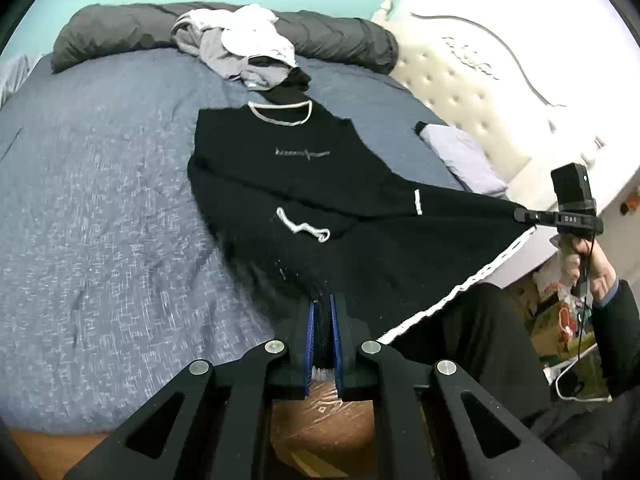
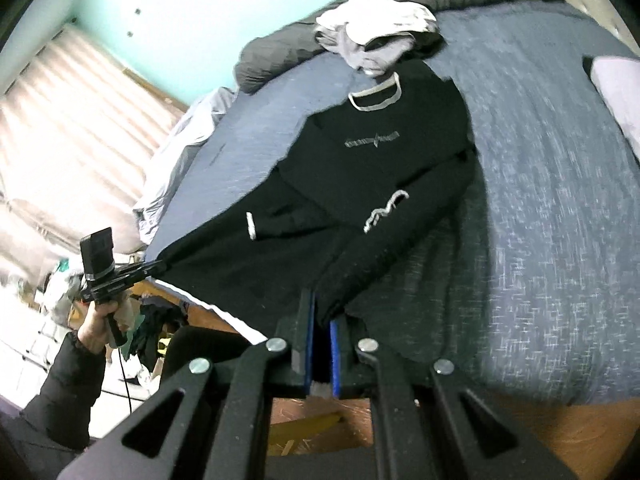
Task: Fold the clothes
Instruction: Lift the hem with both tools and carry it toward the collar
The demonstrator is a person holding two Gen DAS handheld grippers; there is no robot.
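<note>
Left: blue-grey speckled bedspread point(image 1: 100, 200), bare on this side. Left gripper point(image 1: 325, 304), seen from its own cam, has blue-padded jaws nearly closed w/ black cloth pinched between them: one bottom corner of the black long-sleeved sweatshirt with white trim point(image 1: 304, 160).

Centre: sweatshirt lies chest-up on the bed, white collar toward the dark grey bolster pillow point(image 1: 120, 28), both sleeves already crossed in over the body, white cuffs showing. So sleeve folds look done. Hem w/ its white edge is lifted off the mattress & stretched taut between the two grippers.

Behind the collar: heap of grey, white and black unfolded clothes point(image 1: 240, 48), touching the bolster. Those are prob. still to do.

Right: right gripper point(image 2: 322, 312) likewise clamped almost fully onto the other hem corner. Lavender folded item point(image 1: 460, 156) sits near the cream tufted headboard point(image 1: 460, 92), poss. one finished piece.

Left for this garment, I'd judge: carry hem up to collar, then halve.
</note>
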